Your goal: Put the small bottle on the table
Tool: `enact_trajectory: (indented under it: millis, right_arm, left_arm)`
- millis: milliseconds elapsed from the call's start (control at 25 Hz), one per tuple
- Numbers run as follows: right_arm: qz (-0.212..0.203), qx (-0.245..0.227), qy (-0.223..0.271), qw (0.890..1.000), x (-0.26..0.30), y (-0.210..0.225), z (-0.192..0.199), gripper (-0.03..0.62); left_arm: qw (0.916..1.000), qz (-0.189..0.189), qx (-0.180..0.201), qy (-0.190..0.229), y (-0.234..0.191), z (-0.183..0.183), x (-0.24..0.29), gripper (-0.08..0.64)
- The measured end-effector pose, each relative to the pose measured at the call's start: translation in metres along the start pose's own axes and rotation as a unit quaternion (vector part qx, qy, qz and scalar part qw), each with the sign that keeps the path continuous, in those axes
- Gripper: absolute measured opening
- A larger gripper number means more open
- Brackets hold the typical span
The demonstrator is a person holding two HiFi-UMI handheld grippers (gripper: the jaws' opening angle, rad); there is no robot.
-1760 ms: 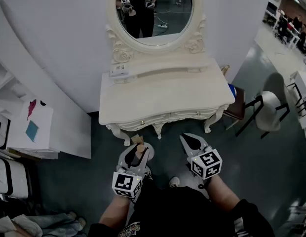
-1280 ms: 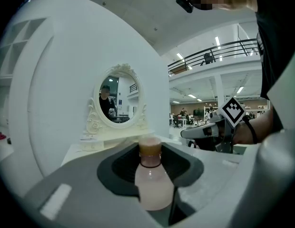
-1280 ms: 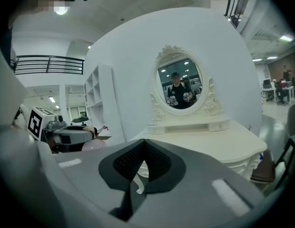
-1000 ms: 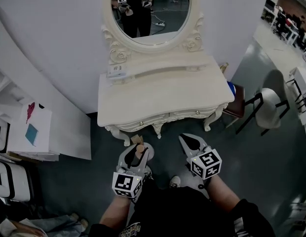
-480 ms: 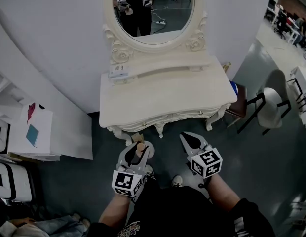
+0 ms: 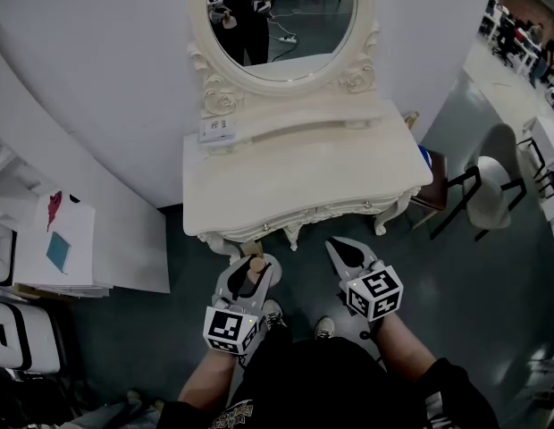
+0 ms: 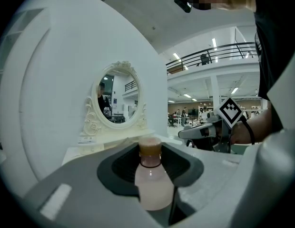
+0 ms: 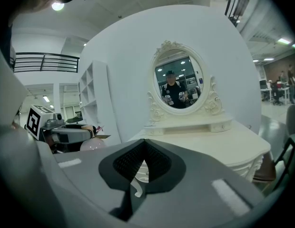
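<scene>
Right now my left gripper (image 6: 249, 266) is clamped on the bottle (image 7: 153, 184), its jaws pressing the pale body from both sides. The bottle stands upright between them, with its brown cap (image 7: 150, 147) rising above the dark pads. From the head view the bottle sits off the table (image 6: 304, 172), just short of its near edge and over the dark floor (image 6: 170, 329).

My right gripper (image 6: 347, 252) is beside the left one, a little apart, also short of the table's front edge. Its jaws are drawn together at the tips and I see nothing between them.

The table is cream with carved legs and a raised back ledge, and an oval mirror (image 6: 281, 12) stands on that ledge against the white wall. The mirror shows a person's reflection with both grippers. A chair (image 6: 487, 195) stands to the right of the table, well apart from my grippers.
</scene>
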State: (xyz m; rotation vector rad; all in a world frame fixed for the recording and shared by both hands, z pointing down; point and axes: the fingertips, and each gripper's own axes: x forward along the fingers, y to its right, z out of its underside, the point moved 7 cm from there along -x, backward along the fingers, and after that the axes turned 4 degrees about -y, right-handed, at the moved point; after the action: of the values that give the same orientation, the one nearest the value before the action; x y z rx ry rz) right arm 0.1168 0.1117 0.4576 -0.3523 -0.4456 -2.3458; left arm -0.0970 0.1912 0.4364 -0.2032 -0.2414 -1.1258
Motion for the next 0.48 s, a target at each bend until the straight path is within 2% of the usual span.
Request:
enact_trajectory:
  millis: [480]
  right_arm:
    - [0.024, 0.008, -0.004, 1.000, 0.035, -0.017, -0.007, 0.028]
  left_arm:
    - [0.9997, 0.023, 0.004, 0.000, -0.049, 0.000, 0.003, 0.138]
